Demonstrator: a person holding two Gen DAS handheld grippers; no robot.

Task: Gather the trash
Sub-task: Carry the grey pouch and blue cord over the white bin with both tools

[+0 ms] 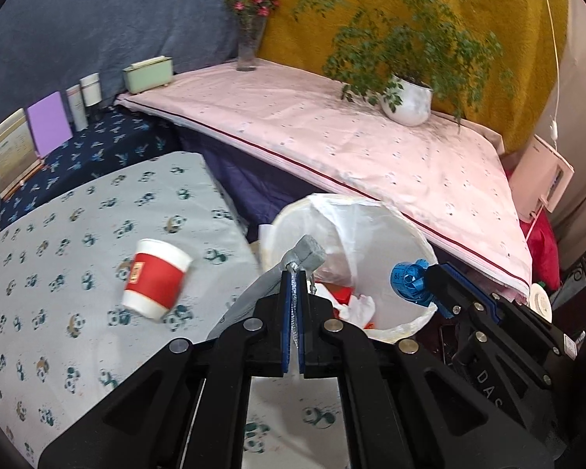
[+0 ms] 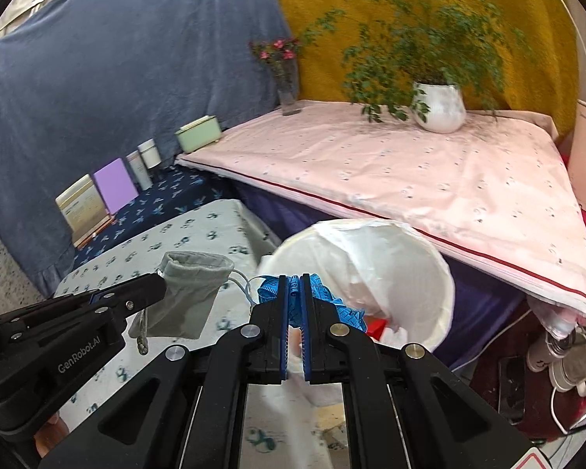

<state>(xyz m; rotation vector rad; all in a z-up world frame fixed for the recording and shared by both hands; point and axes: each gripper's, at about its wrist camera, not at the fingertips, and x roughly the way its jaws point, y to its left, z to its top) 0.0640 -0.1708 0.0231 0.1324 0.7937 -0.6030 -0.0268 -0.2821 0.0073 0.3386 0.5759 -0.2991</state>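
My left gripper (image 1: 293, 278) is shut on a grey drawstring pouch (image 1: 306, 256), with its silver cord pinched between the blue pads. The pouch hangs at the near rim of a white bag-lined bin (image 1: 386, 230) that has red and white scraps inside. My right gripper (image 2: 293, 279) is shut on a crumpled blue tape measure (image 2: 324, 297), held over the bin (image 2: 402, 265). Each gripper shows in the other's view: the right gripper (image 1: 429, 275) with the tape measure (image 1: 408, 278), the left gripper (image 2: 156, 284) with the pouch (image 2: 193, 293). A red and white paper cup (image 1: 156, 278) lies tilted on the panda-print cloth (image 1: 58, 273).
Behind the bin stands a table with a pink cloth (image 1: 332, 133), bearing a potted plant (image 1: 408, 101), a flower vase (image 1: 250, 43) and a green box (image 1: 148, 74). Books and jars (image 1: 50, 125) line the blue-draped wall. Cables and a power strip (image 2: 511, 387) lie on the floor at the right.
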